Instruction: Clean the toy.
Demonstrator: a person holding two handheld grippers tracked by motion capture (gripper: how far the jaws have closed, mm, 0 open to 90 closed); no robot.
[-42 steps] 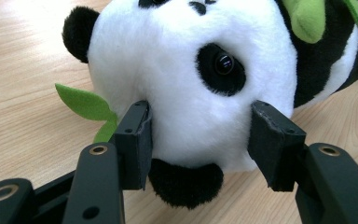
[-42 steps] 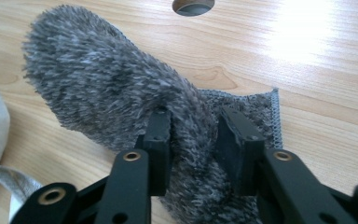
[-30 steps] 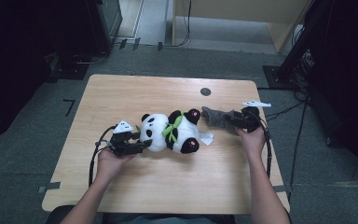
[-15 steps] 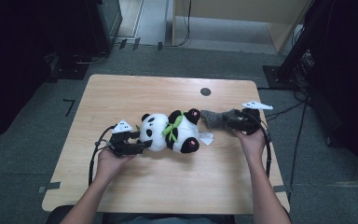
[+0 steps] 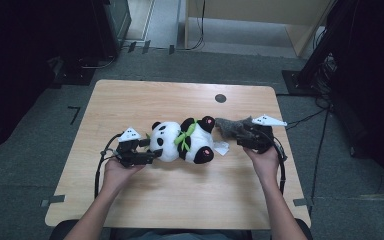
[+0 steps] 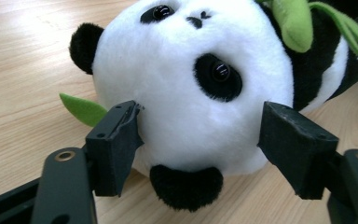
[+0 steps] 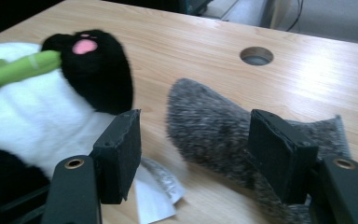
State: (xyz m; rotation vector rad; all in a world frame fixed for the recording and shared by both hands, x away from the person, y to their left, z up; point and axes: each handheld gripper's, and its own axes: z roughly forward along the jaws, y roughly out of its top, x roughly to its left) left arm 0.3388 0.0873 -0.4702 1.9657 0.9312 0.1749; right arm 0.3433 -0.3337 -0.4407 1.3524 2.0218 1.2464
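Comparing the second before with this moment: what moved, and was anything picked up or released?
Both tools have just been opening. The left tool has its jaws spread either side of the panda's head without pressing it. The right tool has drawn back slightly toward the table's right edge, its jaws apart over the grey sock, which lies loose on the table. Panda and sock lie where they were.

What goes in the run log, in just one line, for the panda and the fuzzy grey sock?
left gripper: jaws just opening, straddling plush panda head | right gripper: jaws open beside grey sock | both lie on table
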